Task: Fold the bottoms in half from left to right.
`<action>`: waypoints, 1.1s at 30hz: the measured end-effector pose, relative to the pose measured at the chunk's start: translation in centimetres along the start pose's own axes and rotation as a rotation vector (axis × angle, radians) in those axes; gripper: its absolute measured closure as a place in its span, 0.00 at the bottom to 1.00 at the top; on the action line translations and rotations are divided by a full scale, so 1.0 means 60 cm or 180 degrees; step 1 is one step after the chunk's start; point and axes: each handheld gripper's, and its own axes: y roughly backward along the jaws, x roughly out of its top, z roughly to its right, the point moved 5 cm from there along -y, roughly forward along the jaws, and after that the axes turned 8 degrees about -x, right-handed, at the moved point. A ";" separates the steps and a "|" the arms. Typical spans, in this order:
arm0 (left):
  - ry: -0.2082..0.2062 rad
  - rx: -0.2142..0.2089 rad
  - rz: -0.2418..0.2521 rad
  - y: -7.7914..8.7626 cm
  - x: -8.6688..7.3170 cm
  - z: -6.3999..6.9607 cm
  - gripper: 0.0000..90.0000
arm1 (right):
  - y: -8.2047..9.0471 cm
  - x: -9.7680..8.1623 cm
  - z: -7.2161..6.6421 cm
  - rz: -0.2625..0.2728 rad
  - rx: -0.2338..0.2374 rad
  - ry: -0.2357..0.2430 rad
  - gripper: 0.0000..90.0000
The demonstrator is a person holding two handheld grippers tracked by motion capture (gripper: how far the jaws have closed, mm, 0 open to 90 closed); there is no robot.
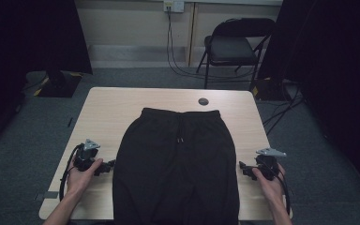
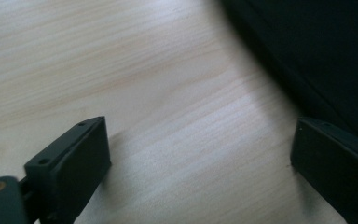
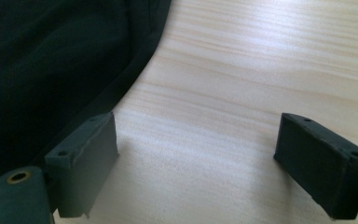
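Trousers [image 1: 176, 164]: black, spread flat along the middle of the table [image 1: 117, 108], waistband at the far end.
Left gripper [image 1: 108, 167]: just beside the trousers' left edge, jaws wide apart, holding nothing.
Right gripper [image 1: 242, 168]: just beside the right edge, jaws wide apart, empty.
Chair [image 1: 232, 47]: beyond the table.

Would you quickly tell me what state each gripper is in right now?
Left gripper: open, holding nothing, beside the trousers.
Right gripper: open, holding nothing, beside the trousers.
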 end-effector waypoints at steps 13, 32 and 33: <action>-0.0232 -0.0258 0.0218 0.036 0.023 0.044 0.23 | 0.027 0.012 -0.014 0.0189 0.0209 0.0016 0.21; -0.0657 -0.0990 0.0155 0.021 0.080 0.184 0.68 | 0.114 0.090 -0.284 0.0430 0.1308 0.0701 0.44; -0.0715 -0.1013 0.0009 0.005 0.072 0.187 0.69 | 0.111 0.090 -0.300 0.0400 0.1387 0.0732 0.46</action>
